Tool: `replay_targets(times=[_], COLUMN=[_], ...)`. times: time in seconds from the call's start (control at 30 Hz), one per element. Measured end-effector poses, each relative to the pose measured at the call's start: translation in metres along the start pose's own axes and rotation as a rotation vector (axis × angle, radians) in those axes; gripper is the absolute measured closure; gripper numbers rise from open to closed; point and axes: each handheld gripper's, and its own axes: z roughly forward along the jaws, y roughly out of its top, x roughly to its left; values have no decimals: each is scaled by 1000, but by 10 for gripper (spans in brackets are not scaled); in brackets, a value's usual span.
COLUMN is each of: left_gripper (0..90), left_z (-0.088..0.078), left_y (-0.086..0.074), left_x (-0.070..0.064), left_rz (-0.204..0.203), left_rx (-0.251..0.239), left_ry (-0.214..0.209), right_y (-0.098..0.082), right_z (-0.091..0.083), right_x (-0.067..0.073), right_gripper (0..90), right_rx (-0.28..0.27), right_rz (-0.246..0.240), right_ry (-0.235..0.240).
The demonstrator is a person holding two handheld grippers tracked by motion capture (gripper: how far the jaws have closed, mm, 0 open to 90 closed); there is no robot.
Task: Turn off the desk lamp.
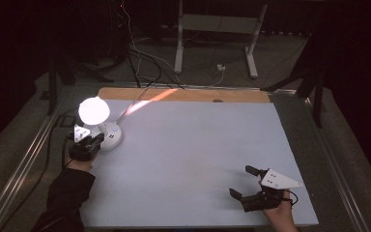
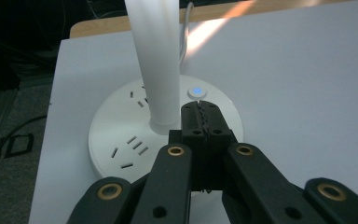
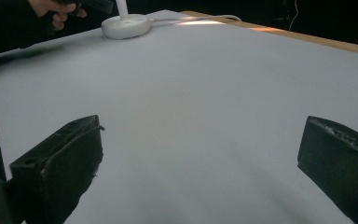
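Two grippers, one lit lamp

Two grippers work a white table (image 1: pixel 198 159). Left gripper (image 2: pixel 200 114), jaws pressed together with nothing between, rests its tips on the desk lamp (image 2: pixel 163 60) base, just short of the glowing power button (image 2: pixel 196 91). Right gripper (image 1: pixel 244 186), jaws spread wide, hovers over bare tabletop, well apart from the lamp.

Left tongs (image 2: pixel 201 122) pressed closed; right tongs (image 3: pixel 200 154) spread wide, level.

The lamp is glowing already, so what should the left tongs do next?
Probably lift slightly away. The left tongs are shut, tips just short of the lit blue button on the lamp base, and its head shines brightly, so pressing looks finished.
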Motion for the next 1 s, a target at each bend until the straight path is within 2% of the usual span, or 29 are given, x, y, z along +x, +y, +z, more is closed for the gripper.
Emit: replay_targets(times=[0.13,0.5,0.63,1.0], left_gripper=[900,900,900,900], left_z=[0,7,10,15], left_y=[0,-6,-9,-12], left_x=[1,0,2,0], left_rz=[-9,5,-5,18], left_rx=[0,26,38,59], left_ry=[0,-2,-6,-8], right_y=[0,0,0,0], right_z=[0,0,0,0], right_x=[0,-1,0,0], right_gripper=[0,0,0,0], right_rx=[0,0,0,-1], right_rz=[-1,1,1,4], right_ry=[-1,0,1,2])
